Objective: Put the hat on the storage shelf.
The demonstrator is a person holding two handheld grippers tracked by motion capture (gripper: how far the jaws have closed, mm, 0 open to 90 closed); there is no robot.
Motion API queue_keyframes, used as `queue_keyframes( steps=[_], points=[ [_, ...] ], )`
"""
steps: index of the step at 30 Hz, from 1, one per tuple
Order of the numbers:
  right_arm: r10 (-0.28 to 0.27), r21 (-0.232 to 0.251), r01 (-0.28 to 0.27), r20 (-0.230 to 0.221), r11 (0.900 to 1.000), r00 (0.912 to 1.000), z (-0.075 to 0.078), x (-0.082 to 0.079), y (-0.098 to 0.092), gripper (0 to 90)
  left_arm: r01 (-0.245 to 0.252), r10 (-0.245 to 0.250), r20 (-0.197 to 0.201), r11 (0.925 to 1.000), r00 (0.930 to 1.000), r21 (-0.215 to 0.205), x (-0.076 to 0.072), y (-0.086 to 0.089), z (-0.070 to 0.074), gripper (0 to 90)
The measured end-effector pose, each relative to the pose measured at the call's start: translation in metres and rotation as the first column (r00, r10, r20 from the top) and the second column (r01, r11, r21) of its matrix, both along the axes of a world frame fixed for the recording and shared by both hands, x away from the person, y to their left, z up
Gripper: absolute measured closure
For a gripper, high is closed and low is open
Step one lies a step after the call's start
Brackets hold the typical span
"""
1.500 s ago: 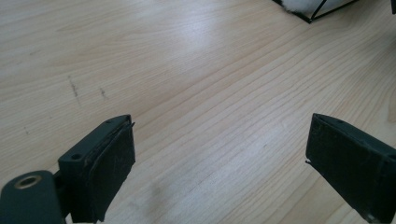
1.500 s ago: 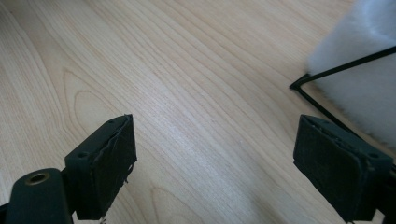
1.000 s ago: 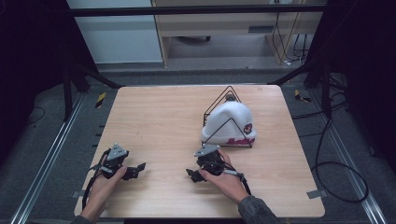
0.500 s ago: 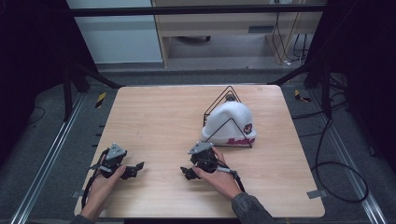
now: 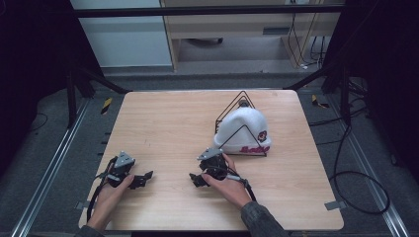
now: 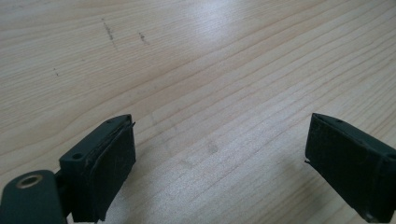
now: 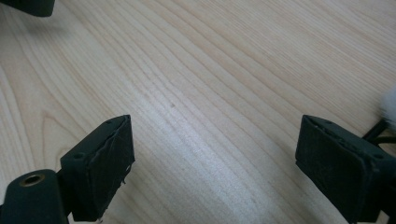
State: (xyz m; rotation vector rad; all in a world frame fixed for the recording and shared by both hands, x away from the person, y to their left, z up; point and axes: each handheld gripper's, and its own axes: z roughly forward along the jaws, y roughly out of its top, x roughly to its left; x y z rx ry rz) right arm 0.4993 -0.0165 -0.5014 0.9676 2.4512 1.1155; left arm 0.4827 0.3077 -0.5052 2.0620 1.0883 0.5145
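Resting both claws, left claw [image 5: 143, 178] and right claw [image 5: 196, 178], spread and empty on tabletop [image 5: 163, 123]; judging white knit hat [image 5: 242, 131] on wire stand [image 5: 232, 106] soft, light, best pinching at folded brim.

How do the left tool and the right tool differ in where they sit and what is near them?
The left tool sits near the table's front left, with bare wood around it; the right tool sits near the front middle, close to the white beanie on its black wire stand. The right gripper view catches the beanie's edge; the left gripper view has wood ahead. Both are open, empty, and low over the table.
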Motion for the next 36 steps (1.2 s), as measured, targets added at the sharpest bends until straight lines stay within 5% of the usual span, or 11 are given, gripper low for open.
queue_keyframes(
  steps=[9,18,36],
  points=[
    [-0.029,0.005,0.029,0.001,1.000,0.9996,-0.002,0.008,-0.001,12.3,-0.010,0.010,-0.013,0.9999,0.9999,-0.003,0.003,0.000,-0.001,7.8],
    [-0.045,-0.015,0.045,-0.006,0.999,0.9990,-0.007,0.012,0.002,12.1,-0.004,0.006,-0.038,0.9991,0.9993,0.043,0.004,-0.003,-0.003,5.2],
    [-0.070,-0.034,0.070,0.014,0.997,0.9975,-0.010,-0.001,0.005,8.6,-0.031,0.033,-0.042,0.9983,0.9985,0.050,0.002,-0.005,-0.003,2.4]
  ],
)
